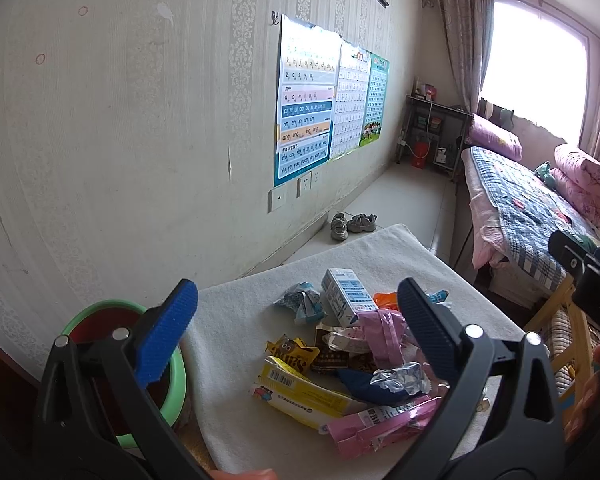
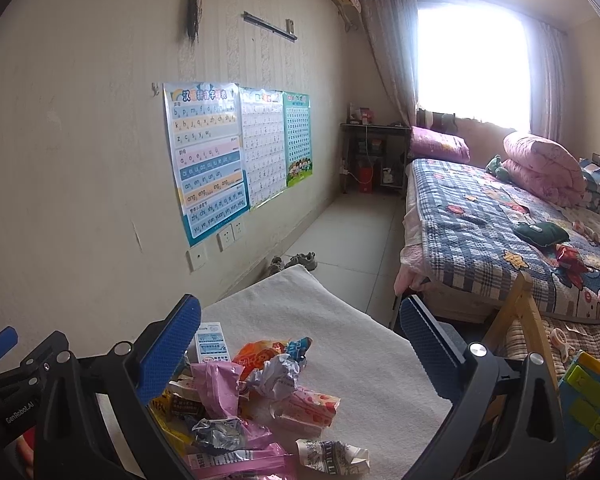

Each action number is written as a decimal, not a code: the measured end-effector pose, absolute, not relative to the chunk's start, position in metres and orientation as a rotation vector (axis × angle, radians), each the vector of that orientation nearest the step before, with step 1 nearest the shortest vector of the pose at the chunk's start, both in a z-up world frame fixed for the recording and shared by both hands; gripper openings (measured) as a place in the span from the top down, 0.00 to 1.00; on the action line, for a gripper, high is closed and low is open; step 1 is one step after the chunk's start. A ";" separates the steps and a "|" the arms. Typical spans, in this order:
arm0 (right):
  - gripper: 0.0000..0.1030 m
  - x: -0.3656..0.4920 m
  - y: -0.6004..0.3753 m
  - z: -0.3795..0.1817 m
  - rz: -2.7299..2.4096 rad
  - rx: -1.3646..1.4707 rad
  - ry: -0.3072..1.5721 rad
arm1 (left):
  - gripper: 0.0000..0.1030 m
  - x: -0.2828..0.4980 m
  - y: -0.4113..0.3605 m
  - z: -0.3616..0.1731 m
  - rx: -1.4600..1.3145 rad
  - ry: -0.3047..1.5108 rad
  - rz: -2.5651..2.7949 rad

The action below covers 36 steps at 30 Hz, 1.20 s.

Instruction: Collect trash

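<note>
While both tools are held low over the near edge of a white cloth-covered table (image 1: 380,256), the left gripper (image 1: 300,328) and the right gripper (image 2: 300,344) are each kept spread wide with nothing grasped or touched. A heap of trash (image 1: 352,364) is seen on the cloth: crumpled pink, yellow, orange and silver wrappers beside a small white carton (image 1: 344,296). A green basin (image 1: 176,372) with a red inside is seen left of the table, behind the left gripper's blue finger.
</note>
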State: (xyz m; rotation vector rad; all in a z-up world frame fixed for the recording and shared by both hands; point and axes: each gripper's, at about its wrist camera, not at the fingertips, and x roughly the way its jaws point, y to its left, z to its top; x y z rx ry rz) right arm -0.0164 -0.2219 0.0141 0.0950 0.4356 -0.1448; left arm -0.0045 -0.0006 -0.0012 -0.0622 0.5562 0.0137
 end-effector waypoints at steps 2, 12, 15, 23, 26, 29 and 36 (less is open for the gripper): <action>0.07 -0.017 -0.223 0.014 -0.145 0.096 0.436 | 0.05 -0.005 -0.001 -0.001 -0.062 0.557 0.015; 0.07 -0.018 -0.222 0.014 -0.147 0.095 0.434 | 0.05 -0.002 -0.001 -0.002 -0.061 0.556 0.011; 0.07 -0.017 -0.222 0.014 -0.147 0.092 0.436 | 0.05 -0.002 0.000 -0.002 -0.061 0.558 0.012; 0.07 -0.019 -0.222 0.014 -0.150 0.089 0.435 | 0.05 -0.002 0.000 -0.002 -0.062 0.558 0.011; 0.07 -0.021 -0.223 0.017 -0.155 0.084 0.426 | 0.05 -0.003 0.000 -0.001 -0.065 0.556 0.012; 0.07 -0.023 -0.221 0.018 -0.156 0.076 0.422 | 0.05 -0.004 0.002 0.000 -0.066 0.551 0.016; 0.07 -0.022 -0.216 0.021 -0.152 0.060 0.418 | 0.05 -0.005 0.002 0.000 -0.069 0.549 0.024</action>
